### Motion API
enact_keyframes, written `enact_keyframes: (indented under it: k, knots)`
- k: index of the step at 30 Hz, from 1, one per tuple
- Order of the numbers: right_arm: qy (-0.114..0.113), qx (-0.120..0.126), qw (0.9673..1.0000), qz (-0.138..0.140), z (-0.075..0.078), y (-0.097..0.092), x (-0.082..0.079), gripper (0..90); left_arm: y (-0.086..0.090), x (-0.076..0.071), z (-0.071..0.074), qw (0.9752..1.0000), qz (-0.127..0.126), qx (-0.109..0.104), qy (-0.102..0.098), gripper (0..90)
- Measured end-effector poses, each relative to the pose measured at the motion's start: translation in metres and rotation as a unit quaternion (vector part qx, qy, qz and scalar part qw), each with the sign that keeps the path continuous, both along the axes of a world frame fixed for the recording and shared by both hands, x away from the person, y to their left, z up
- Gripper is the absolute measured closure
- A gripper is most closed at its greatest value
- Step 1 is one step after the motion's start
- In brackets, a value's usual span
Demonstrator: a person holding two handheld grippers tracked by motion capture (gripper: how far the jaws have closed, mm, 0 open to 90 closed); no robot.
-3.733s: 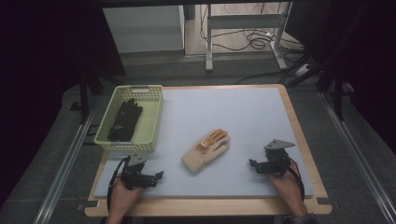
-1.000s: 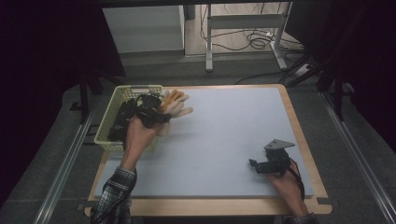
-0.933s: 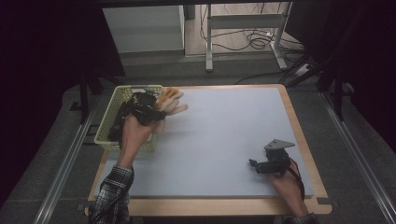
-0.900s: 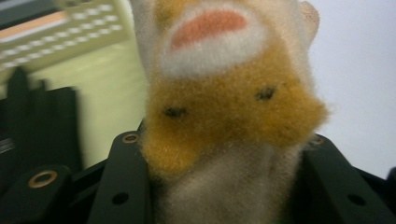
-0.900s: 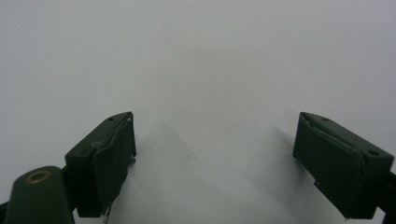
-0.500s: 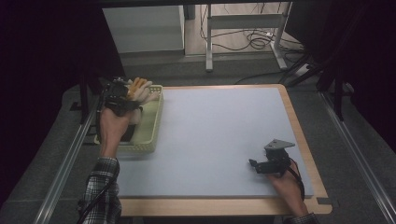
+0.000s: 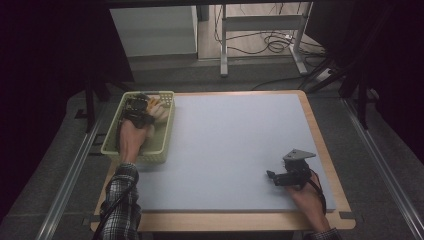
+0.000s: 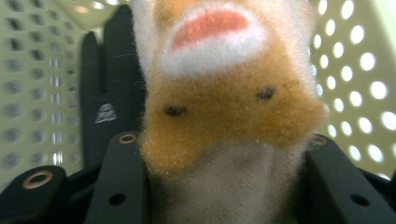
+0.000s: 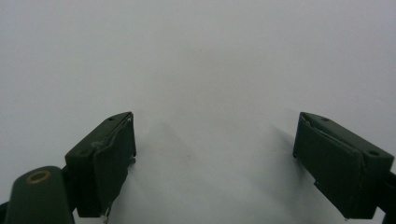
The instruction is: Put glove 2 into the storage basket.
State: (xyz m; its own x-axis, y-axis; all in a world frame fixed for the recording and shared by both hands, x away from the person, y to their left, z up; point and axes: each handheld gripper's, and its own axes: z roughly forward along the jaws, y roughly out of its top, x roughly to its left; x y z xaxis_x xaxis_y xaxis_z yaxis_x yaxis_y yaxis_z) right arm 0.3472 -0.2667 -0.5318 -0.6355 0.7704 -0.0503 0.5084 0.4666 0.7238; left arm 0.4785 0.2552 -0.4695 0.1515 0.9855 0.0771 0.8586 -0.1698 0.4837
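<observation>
A fuzzy orange and white glove (image 7: 159, 108) hangs inside the pale green perforated basket (image 7: 150, 159) at the table's left rear. My left gripper (image 7: 143, 109) is shut on it, reaching into the basket from the near side. In the left gripper view the black jaws press on both sides of the fuzzy glove (image 8: 224, 102), the left gripper (image 8: 223, 140) pointing at the basket's wall (image 8: 355, 84). A black glove (image 8: 105, 93) lies behind it in the basket. My right gripper (image 7: 273, 176) rests on the mat at the front right; my right gripper (image 9: 215, 125) stands open, nothing between its jaws.
A light blue-grey mat (image 7: 235, 145) covers the wooden table, whose rim (image 7: 330, 165) shows on the right. Metal rails run along both sides of the table. Beyond the far edge are a floor with cables and a stand's legs.
My left hand has carried the fuzzy glove from above the mat's left rear leftward over the basket and lowered it inside. The right gripper has stayed in place.
</observation>
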Motion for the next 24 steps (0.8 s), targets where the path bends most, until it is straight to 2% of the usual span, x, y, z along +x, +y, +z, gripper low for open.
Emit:
enact_keyframes:
  k: [3, 4, 6, 8, 9, 10, 12, 15, 16, 18, 20, 21, 22, 24]
  knots:
    - [0.0, 0.0, 1.0, 0.0, 0.0, 0.0, 0.0, 12.9, -0.009, 0.007, -0.011, 0.9995, -0.027, -0.006, 0.016, 53.4]
    - [0.0, 0.0, 1.0, 0.0, 0.0, 0.0, 0.0, 12.9, -0.014, 0.009, -0.016, 0.9988, -0.04, -0.015, 0.026, 52.3]
    - [0.0, 0.0, 1.0, 0.0, 0.0, 0.0, 0.0, 12.9, -0.02, 0.011, -0.024, 0.9975, -0.051, -0.014, 0.047, 46.5]
    - [0.0, 0.0, 1.0, 0.0, 0.0, 0.0, 0.0, 12.9, -0.016, 0.014, -0.03, 0.9966, -0.039, -0.027, 0.068, 39.2]
    - [0.0, 0.0, 1.0, 0.0, 0.0, 0.0, 0.0, 12.9, -0.011, 0.015, -0.031, 0.9964, -0.032, -0.026, 0.074, 33.2]
    - [0.0, 0.0, 1.0, 0.0, 0.0, 0.0, 0.0, 12.9, -0.009, 0.015, -0.031, 0.9957, -0.036, -0.031, 0.079, 25.2]
    - [0.0, 0.0, 1.0, 0.0, 0.0, 0.0, 0.0, 12.9, -0.006, 0.013, -0.028, 0.9949, -0.046, -0.036, 0.082, 16.5]
    - [0.0, 0.0, 1.0, 0.0, 0.0, 0.0, 0.0, 12.9, -0.008, 0.006, -0.012, 0.9954, -0.061, -0.033, 0.066, 7.7]
    - [0.0, 0.0, 1.0, 0.0, 0.0, 0.0, 0.0, 12.9, -0.008, 0.004, -0.006, 0.9955, -0.067, -0.034, 0.059, 7.3]
    - [0.0, 0.0, 1.0, 0.0, 0.0, 0.0, 0.0, 12.9, -0.005, -0.002, 0.012, 0.9965, -0.069, -0.034, 0.033, 8.1]
    - [0.0, 0.0, 1.0, 0.0, 0.0, 0.0, 0.0, 12.9, -0.002, -0.006, 0.025, 0.9978, -0.06, -0.026, 0.011, 14.4]
    - [0.0, 0.0, 1.0, 0.0, 0.0, 0.0, 0.0, 12.9, 0.002, -0.009, 0.031, 0.9984, -0.051, -0.023, 0.0, 22.3]
    - [0.0, 0.0, 1.0, 0.0, 0.0, 0.0, 0.0, 12.9, 0.005, -0.01, 0.033, 0.9987, -0.047, -0.019, -0.002, 35.9]
    - [0.0, 0.0, 1.0, 0.0, 0.0, 0.0, 0.0, 12.9, 0.01, -0.009, 0.029, 0.9997, -0.025, 0.003, 0.006, 53.7]
